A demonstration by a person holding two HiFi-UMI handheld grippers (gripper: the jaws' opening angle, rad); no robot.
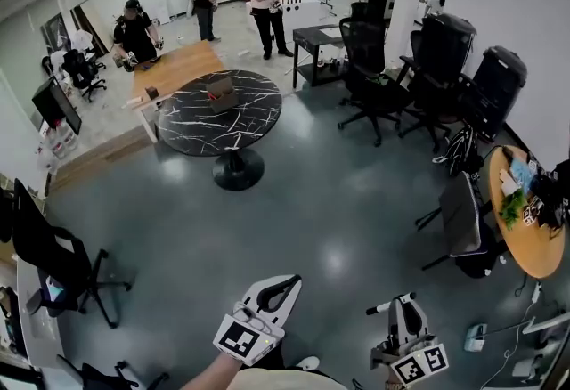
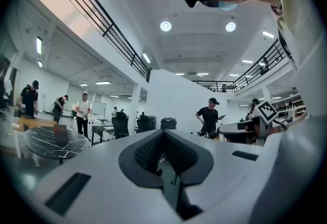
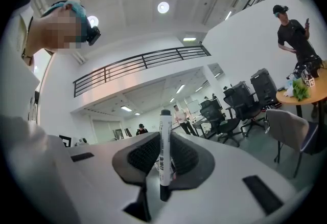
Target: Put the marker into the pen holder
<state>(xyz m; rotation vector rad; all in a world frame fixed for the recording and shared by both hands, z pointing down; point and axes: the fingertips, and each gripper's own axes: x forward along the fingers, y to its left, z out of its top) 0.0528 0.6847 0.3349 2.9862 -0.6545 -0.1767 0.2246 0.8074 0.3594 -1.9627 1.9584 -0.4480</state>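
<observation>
My right gripper [image 3: 162, 159] is shut on a white marker [image 3: 164, 146] with a black cap. The marker stands upright between the dark ribbed pads [image 3: 140, 154], crosswise to the jaws. In the head view the right gripper [image 1: 405, 319] is low at the bottom right, and the marker [image 1: 390, 304] pokes out to its left. Beside it at bottom centre is my left gripper [image 1: 278, 288], which is shut with nothing in it. Its pads [image 2: 148, 151] meet in the left gripper view. Both grippers tilt upward, toward the ceiling. No pen holder can be made out in any view.
A round black marble table [image 1: 218, 117] with a brown box [image 1: 221, 93] stands ahead across the grey floor. Black office chairs [image 1: 374, 68] cluster at the right, and a grey chair [image 1: 463, 219] stands by a round wooden table [image 1: 525, 241]. People stand at the back [image 1: 265, 1].
</observation>
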